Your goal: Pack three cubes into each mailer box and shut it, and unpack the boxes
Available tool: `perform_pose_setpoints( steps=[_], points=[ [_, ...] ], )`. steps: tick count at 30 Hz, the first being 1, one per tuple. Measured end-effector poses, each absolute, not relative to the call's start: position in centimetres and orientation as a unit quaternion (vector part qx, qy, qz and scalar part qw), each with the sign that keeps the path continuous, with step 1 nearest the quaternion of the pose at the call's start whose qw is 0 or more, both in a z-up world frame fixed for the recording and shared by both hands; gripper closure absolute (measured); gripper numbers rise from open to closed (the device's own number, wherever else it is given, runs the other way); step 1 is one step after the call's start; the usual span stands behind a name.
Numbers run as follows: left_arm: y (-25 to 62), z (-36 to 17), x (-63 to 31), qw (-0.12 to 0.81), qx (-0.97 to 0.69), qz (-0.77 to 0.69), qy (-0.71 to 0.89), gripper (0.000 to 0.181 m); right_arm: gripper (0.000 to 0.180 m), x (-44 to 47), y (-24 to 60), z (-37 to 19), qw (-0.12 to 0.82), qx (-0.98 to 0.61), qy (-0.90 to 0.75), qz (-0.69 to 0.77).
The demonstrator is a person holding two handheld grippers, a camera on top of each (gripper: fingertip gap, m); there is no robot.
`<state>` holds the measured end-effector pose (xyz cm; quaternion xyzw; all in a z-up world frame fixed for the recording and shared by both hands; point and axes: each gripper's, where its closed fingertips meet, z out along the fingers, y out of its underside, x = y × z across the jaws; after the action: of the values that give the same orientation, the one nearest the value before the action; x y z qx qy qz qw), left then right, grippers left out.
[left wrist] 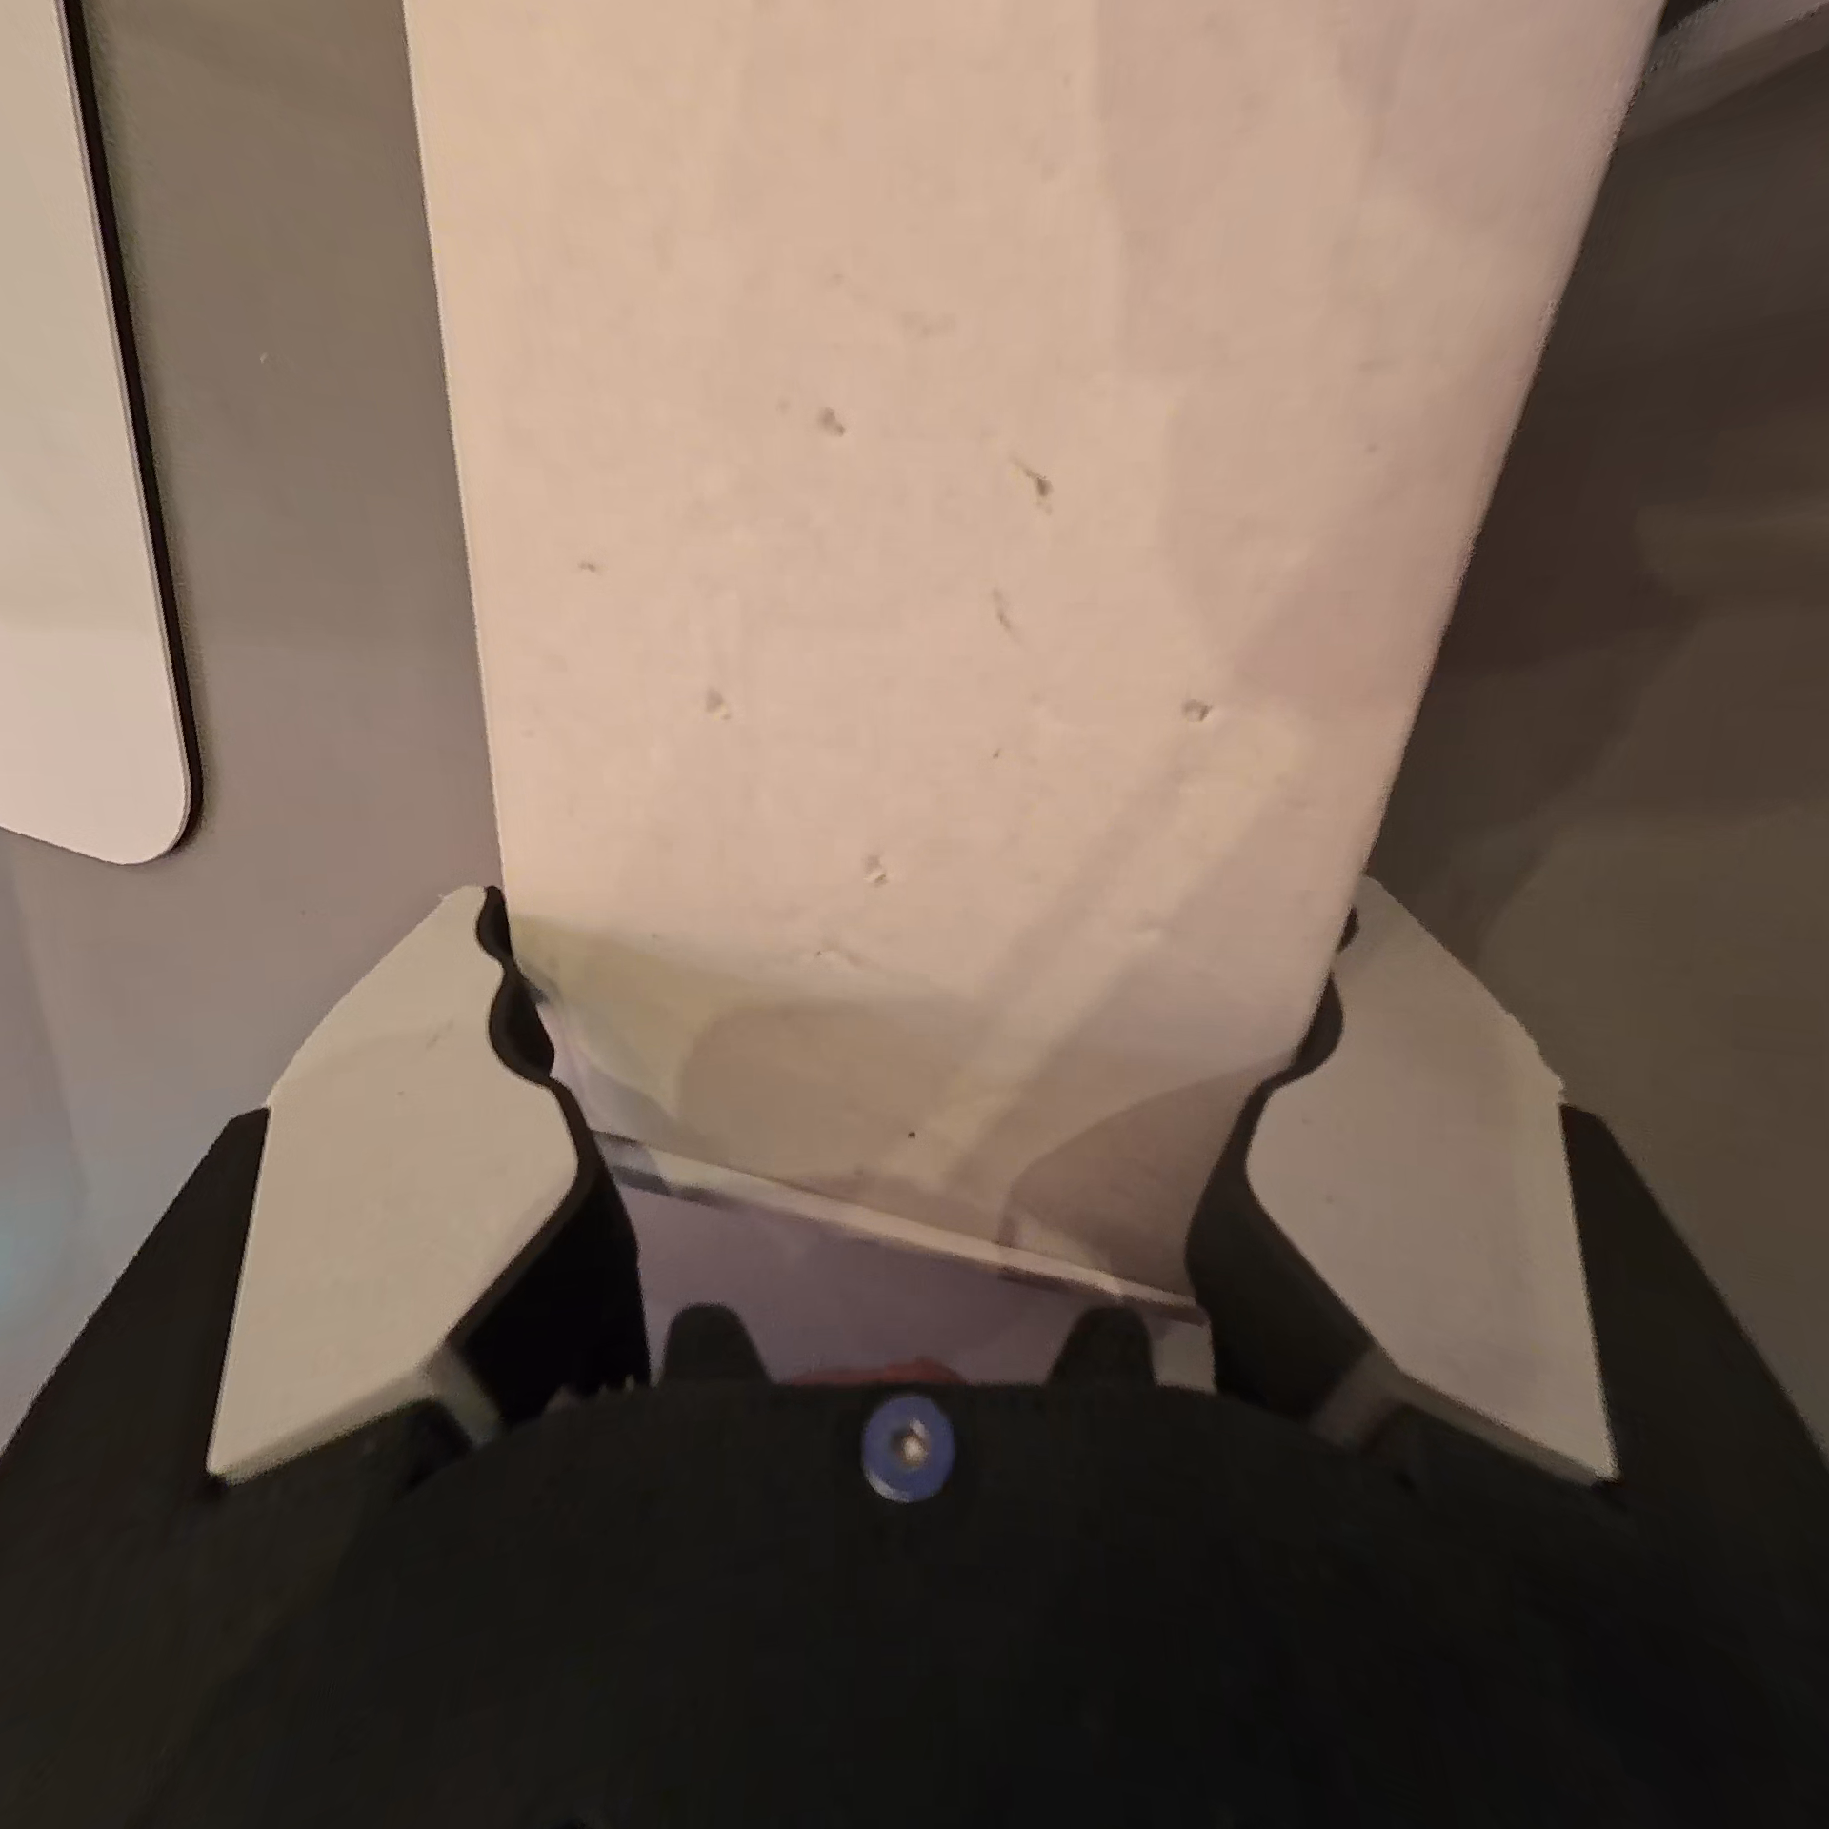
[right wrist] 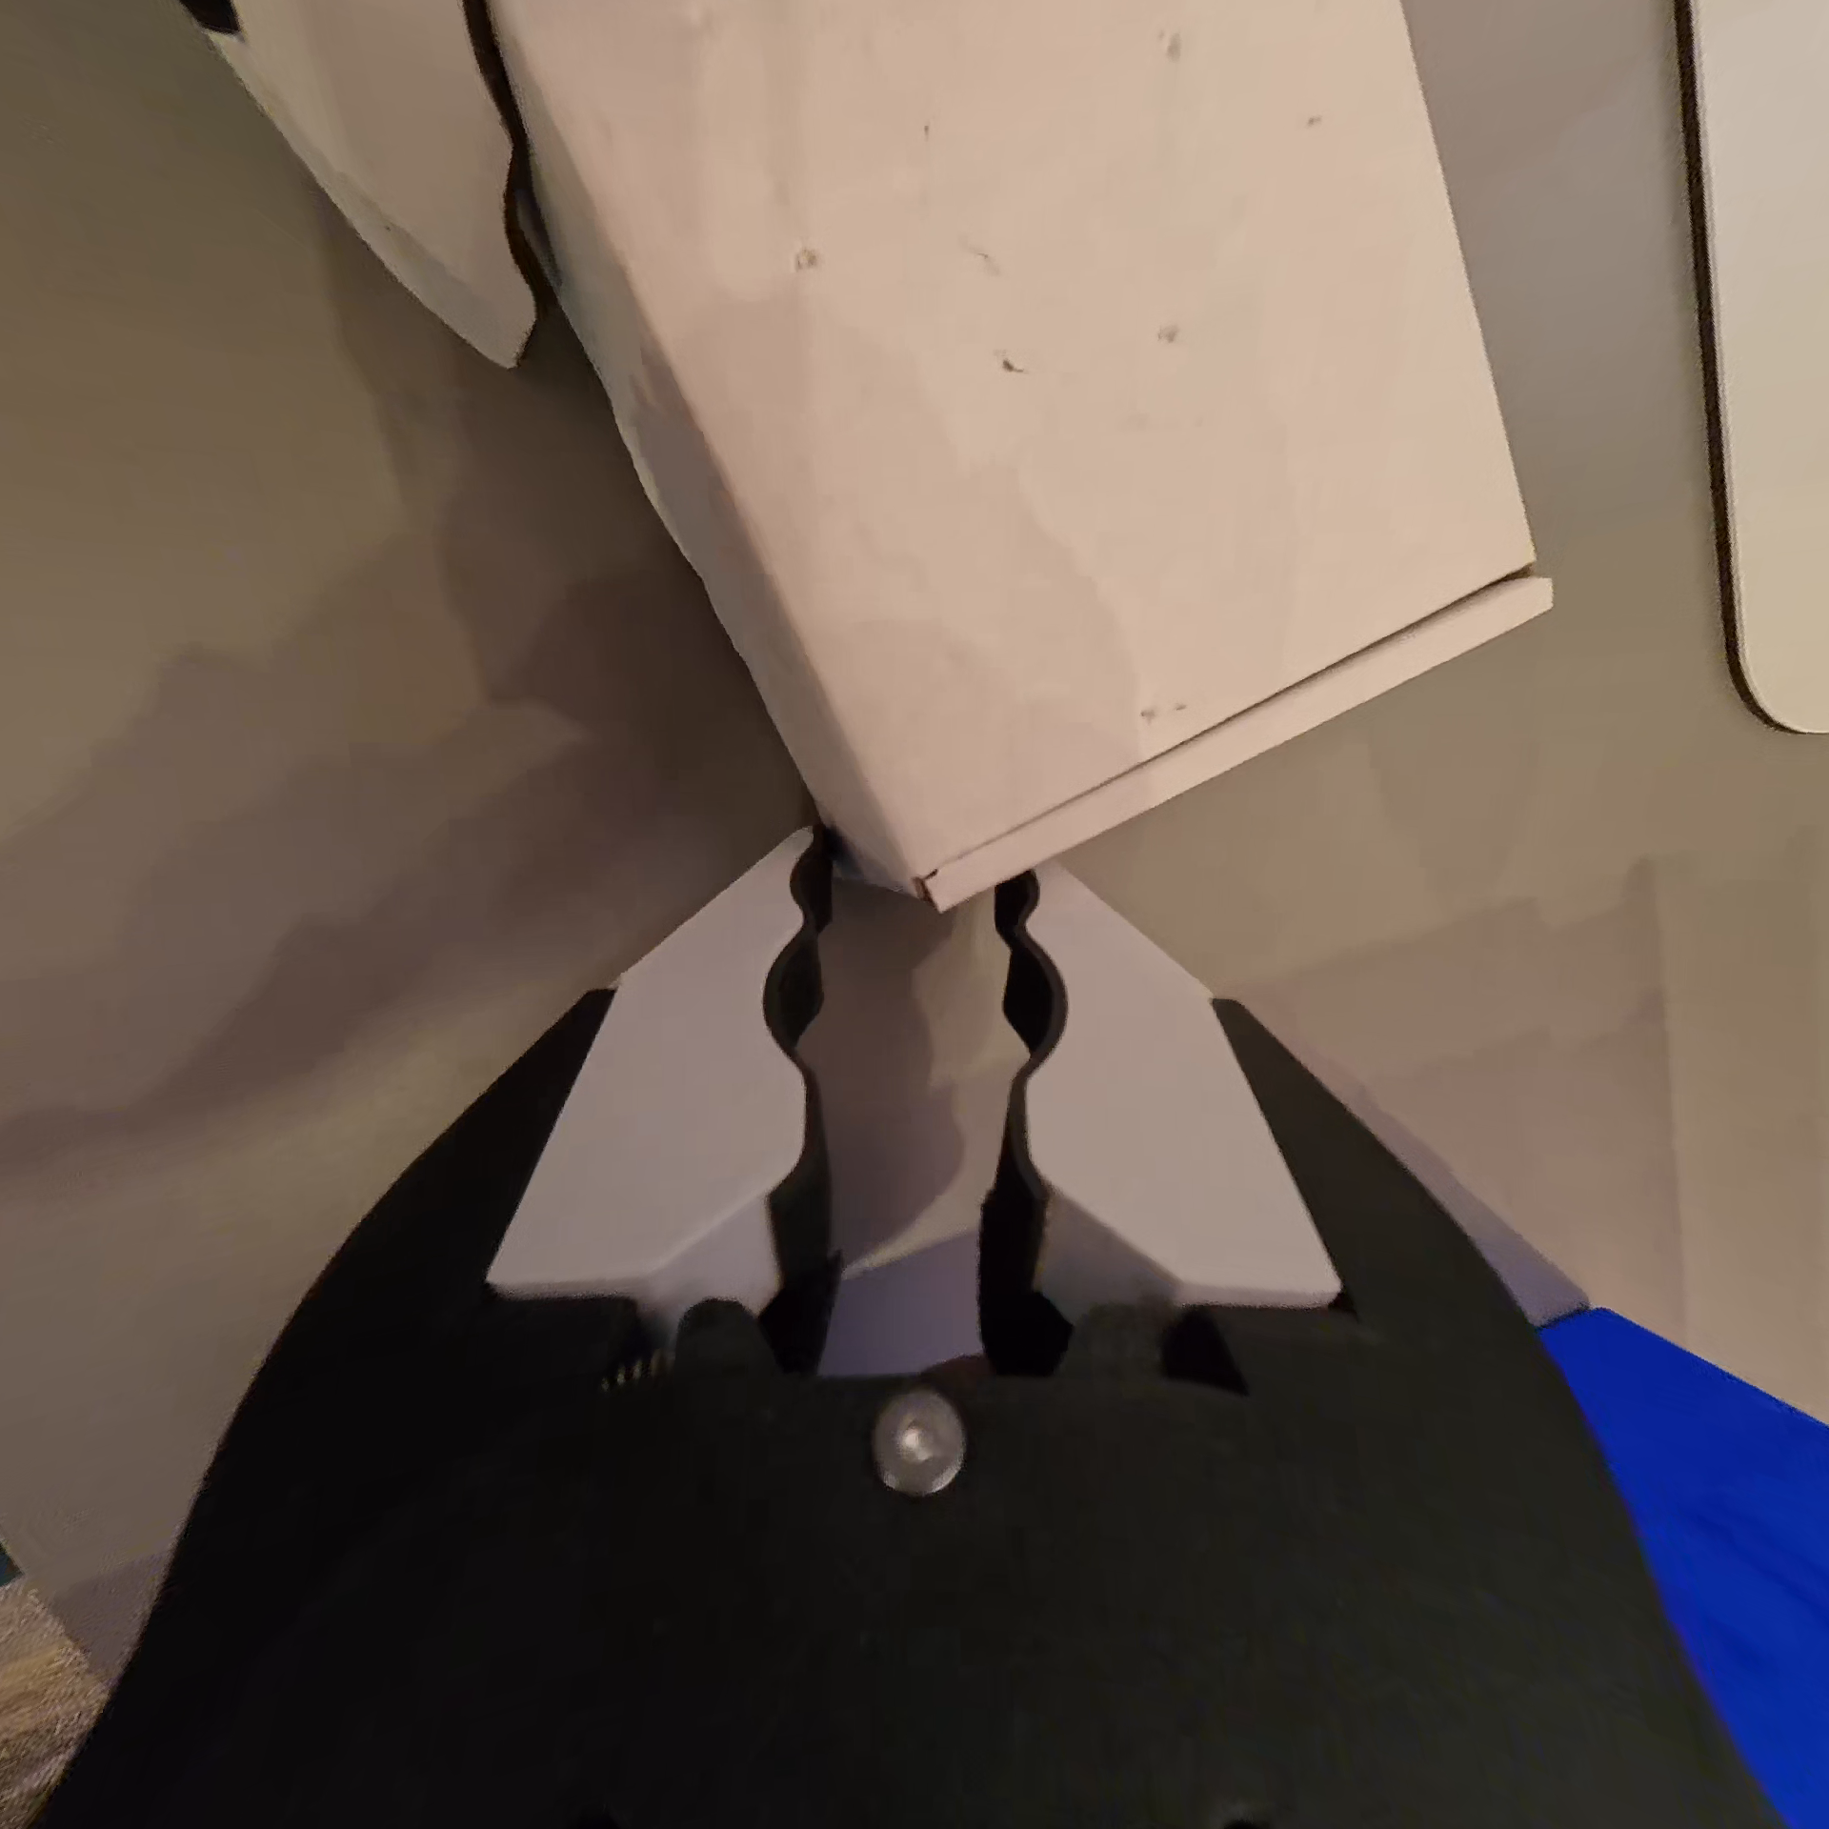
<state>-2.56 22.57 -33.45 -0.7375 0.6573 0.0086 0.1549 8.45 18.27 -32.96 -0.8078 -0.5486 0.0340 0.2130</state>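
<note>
Grey counter (right wrist: 297, 693) fills both views. Left hand-held gripper (left wrist: 915, 950) grasps the closed box (left wrist: 891, 445) at its end, frame centre. Right hand-held gripper (right wrist: 915, 881), released, sits at the box's lower corner; it should likely catch the lid edge squarely, left steadying.

Matt white cardboard mailer box (left wrist: 920, 495), dented; smooth matt grey table (right wrist: 297, 693).
</note>
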Motion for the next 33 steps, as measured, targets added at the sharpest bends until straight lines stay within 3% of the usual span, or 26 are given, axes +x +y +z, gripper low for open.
perform_pose_setpoints(
  steps=[9, 14, 17, 20, 27, 29, 33],
  points=[
    [22.5, -33.4, -2.6, 0.153, -0.736, 0.008, 0.660, 0.039, 0.155, 8.5, 18.3, -33.0, 0.211, -0.820, -0.529, 0.059],
    [22.0, -33.4, -2.4, 0.162, -0.729, 0.000, 0.665, 0.038, 0.133, 8.1, 18.2, -32.0, 0.217, -0.813, -0.539, 0.043],
    [21.6, -33.4, -3.0, 0.154, -0.732, 0.000, 0.664, 0.035, 0.151, 8.7, 18.4, -32.1, 0.220, -0.812, -0.539, 0.030],
    [21.1, -33.0, -4.4, 0.163, -0.746, -0.008, 0.645, 0.035, 0.154, 9.2, 18.3, -31.7, 0.226, -0.813, -0.536, 0.032],
    [20.9, -33.4, -6.2, 0.178, -0.777, -0.006, 0.604, 0.040, 0.126, 7.0, 19.3, -28.1, 0.302, -0.751, -0.587, -0.007],
    [21.0, -33.5, -5.8, 0.177, -0.774, -0.005, 0.608, 0.041, 0.111, 6.2, 19.6, -28.5, 0.303, -0.728, -0.614, -0.037],
    [21.1, -33.4, -5.4, 0.169, -0.770, -0.001, 0.615, 0.042, 0.104, 5.5, 20.7, -30.4, 0.292, -0.690, -0.652, -0.116]
  ],
)
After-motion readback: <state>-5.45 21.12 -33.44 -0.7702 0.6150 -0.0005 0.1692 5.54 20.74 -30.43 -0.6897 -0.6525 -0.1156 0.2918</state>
